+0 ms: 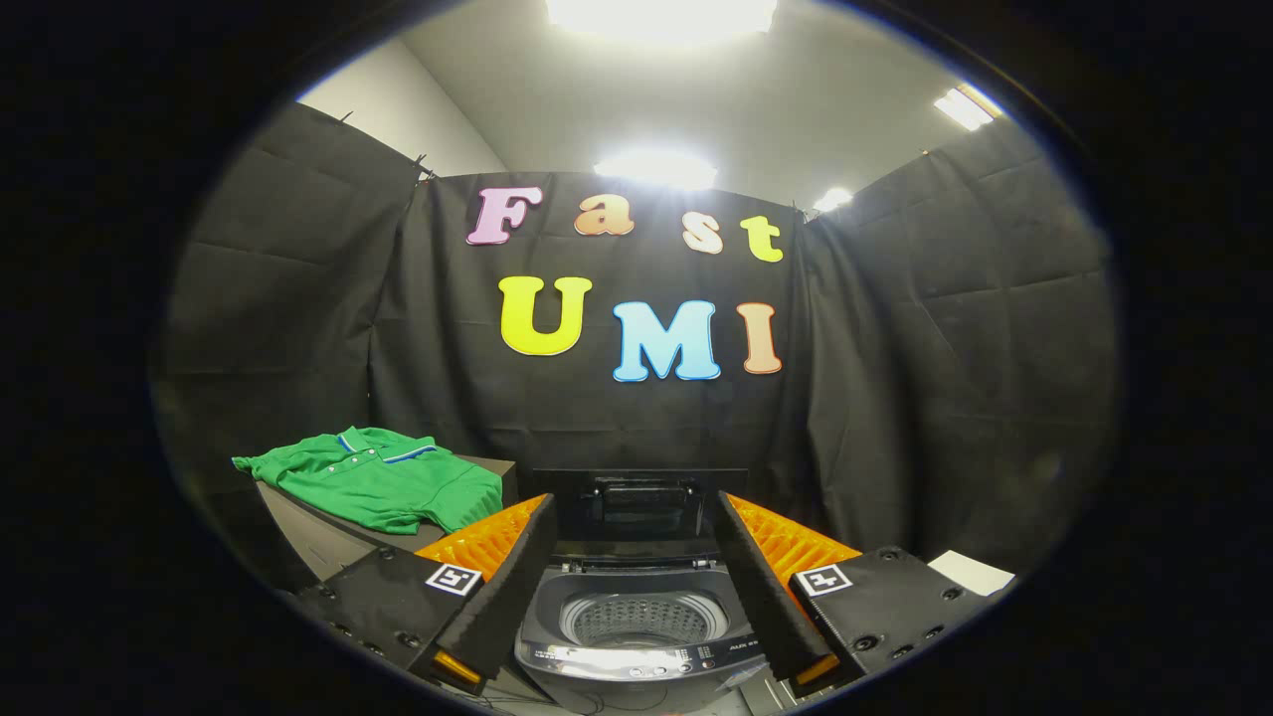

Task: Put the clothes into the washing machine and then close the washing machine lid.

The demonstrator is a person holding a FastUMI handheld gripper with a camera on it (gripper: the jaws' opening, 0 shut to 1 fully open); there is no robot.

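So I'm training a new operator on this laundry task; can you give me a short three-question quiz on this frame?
1. True or false: the washer lid is shut.
2. Where is the shirt? A) in the drum B) on a surface left of the washer C) between the fingers
3. Fill in: the gripper is ____, holding nothing.

Key: 1 false, the lid stands raised behind the drum; 2 B; 3 open, with the washer seen between the fingers.
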